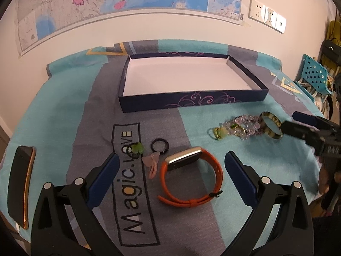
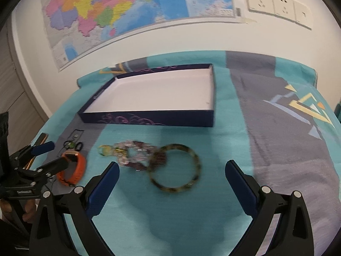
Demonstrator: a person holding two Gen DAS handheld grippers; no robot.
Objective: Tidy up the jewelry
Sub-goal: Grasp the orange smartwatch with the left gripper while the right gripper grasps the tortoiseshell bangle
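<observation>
My left gripper (image 1: pixel 170 160) is open just above an orange-strapped watch (image 1: pixel 191 175) that lies between its fingers. A black ring (image 1: pixel 159 145), a green bead (image 1: pixel 138 148) and a pink charm (image 1: pixel 152 163) lie to the watch's left. My right gripper (image 2: pixel 172 168) is open over a mottled brown bangle (image 2: pixel 175 168), which lies next to a pile of clear bead bracelets (image 2: pixel 132 154) and a yellow-green charm (image 2: pixel 104 150). The shallow dark-blue box (image 1: pixel 191 101) with a white floor stands empty behind; it also shows in the right wrist view (image 2: pixel 149 120).
A phone (image 1: pixel 20 183) lies at the table's left edge. The table wears a teal and grey printed cloth (image 1: pixel 64 117). A wall with a map and sockets is close behind the box. A teal perforated basket (image 1: pixel 315 74) is off the right end.
</observation>
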